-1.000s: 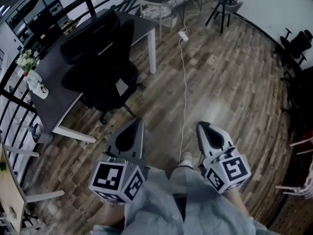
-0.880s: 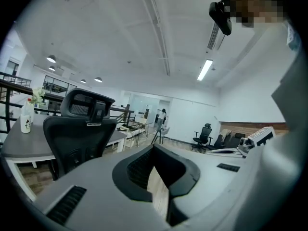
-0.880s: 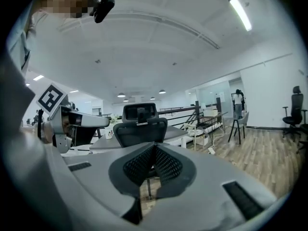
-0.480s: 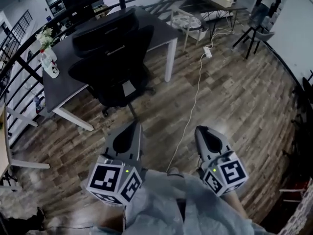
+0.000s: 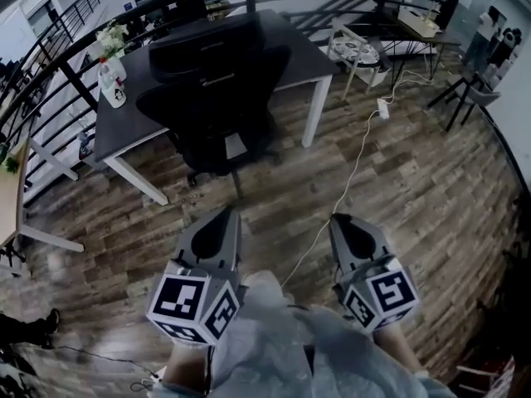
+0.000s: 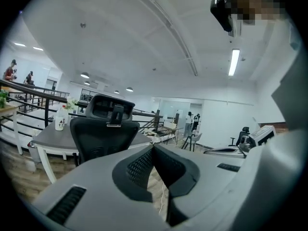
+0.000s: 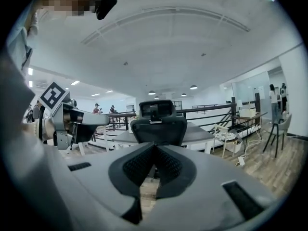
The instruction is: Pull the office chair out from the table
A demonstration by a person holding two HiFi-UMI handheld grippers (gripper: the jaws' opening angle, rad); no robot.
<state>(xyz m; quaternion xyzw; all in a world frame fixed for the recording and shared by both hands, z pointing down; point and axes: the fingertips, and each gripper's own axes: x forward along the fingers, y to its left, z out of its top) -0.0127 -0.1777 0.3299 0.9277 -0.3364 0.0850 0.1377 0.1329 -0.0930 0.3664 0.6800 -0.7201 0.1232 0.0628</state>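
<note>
Against the near edge of the bench the office chair sits tucked in, well apart from both left tongs and right tongs, each pressed together and empty; pulled back carelessly, it could roll onto and snag the white cable on the floor

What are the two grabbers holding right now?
Nothing. The left gripper and the right gripper are both shut and empty. The chair stands ahead at the table, untouched.
</note>
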